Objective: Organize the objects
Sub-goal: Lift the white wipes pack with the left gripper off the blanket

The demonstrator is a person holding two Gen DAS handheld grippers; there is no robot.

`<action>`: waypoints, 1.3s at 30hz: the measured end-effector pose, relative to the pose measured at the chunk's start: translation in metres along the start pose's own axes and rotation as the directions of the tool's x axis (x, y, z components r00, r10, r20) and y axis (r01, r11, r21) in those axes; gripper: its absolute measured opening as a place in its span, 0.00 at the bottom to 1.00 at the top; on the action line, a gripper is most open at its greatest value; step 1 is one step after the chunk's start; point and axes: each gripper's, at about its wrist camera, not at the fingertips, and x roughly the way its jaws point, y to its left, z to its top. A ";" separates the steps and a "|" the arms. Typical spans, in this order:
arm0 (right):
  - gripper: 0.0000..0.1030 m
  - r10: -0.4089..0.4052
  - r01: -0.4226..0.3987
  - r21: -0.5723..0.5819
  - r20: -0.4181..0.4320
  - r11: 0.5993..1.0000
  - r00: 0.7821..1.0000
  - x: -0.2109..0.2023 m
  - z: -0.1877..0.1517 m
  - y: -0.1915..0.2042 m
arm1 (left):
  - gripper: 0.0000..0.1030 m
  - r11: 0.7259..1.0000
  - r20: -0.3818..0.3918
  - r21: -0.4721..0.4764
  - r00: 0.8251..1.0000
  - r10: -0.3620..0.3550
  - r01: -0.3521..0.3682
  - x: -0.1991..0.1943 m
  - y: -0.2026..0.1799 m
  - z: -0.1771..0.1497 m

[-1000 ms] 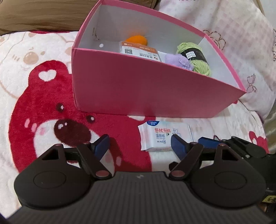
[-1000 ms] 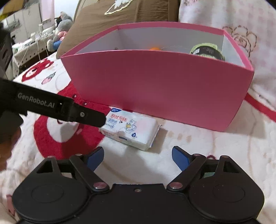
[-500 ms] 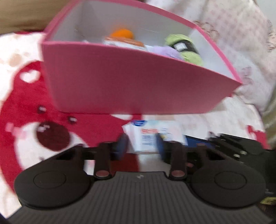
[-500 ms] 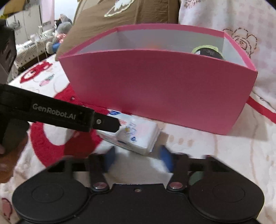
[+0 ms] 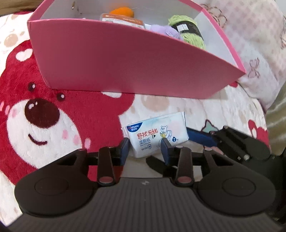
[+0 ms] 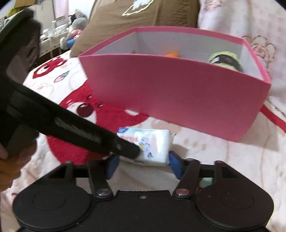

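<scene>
Both grippers are down on the bear-print blanket [image 5: 59, 128], crowding one small wipes pack [image 5: 155, 135] that lies flat in front of the pink box [image 5: 125, 60], a little apart from its near wall. The left gripper [image 5: 144, 149] has its blue fingers either side of the pack's near corner; the jaws are narrow and just easing apart, and from here I cannot tell whether the pads touch the wrapper. The right gripper [image 6: 143, 163] comes in from the pack's right, jaws about half apart and spreading, the pack's near end sitting between its blue fingertips [image 6: 174, 161]; the right one is against the pack's edge, the left one hidden behind the other tool's black arm. Neither has a firm clamp that I can see. Inside the box: an orange ball [image 5: 122, 12] at the far wall, a flat orange-edged packet [image 5: 123, 20], something lilac and fuzzy [image 5: 165, 30], and a green yarn skein [image 5: 187, 30] with a black label on the right. A brown cushion [image 6: 143, 16] lies beyond the box.
</scene>
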 end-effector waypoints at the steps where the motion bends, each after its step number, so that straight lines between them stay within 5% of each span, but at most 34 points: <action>1: 0.69 -0.002 0.002 -0.005 -0.002 1.000 1.000 0.002 0.000 0.000 | 0.35 1.000 0.007 -0.028 1.000 -0.007 0.007 0.000 0.003 0.001; 6: 0.69 0.016 -0.015 0.054 -0.020 0.998 1.000 0.014 -0.002 -0.012 | 0.34 0.996 0.082 -0.086 0.997 0.010 -0.003 -0.005 0.013 -0.001; 11: 0.72 0.012 -0.012 0.066 -0.006 0.998 1.000 0.018 -0.003 -0.011 | 0.31 0.995 0.063 -0.098 0.998 -0.014 0.020 0.005 0.010 0.000; 16: 0.76 -0.017 0.016 0.063 0.009 0.998 1.000 0.016 -0.008 -0.005 | 0.33 0.999 0.099 0.027 0.995 0.028 -0.031 -0.005 -0.014 -0.005; 39: 0.77 0.027 -0.027 0.046 0.001 0.999 1.000 -0.040 0.031 0.030 | 0.43 0.996 0.109 0.050 0.992 0.062 -0.068 -0.078 -0.032 -0.007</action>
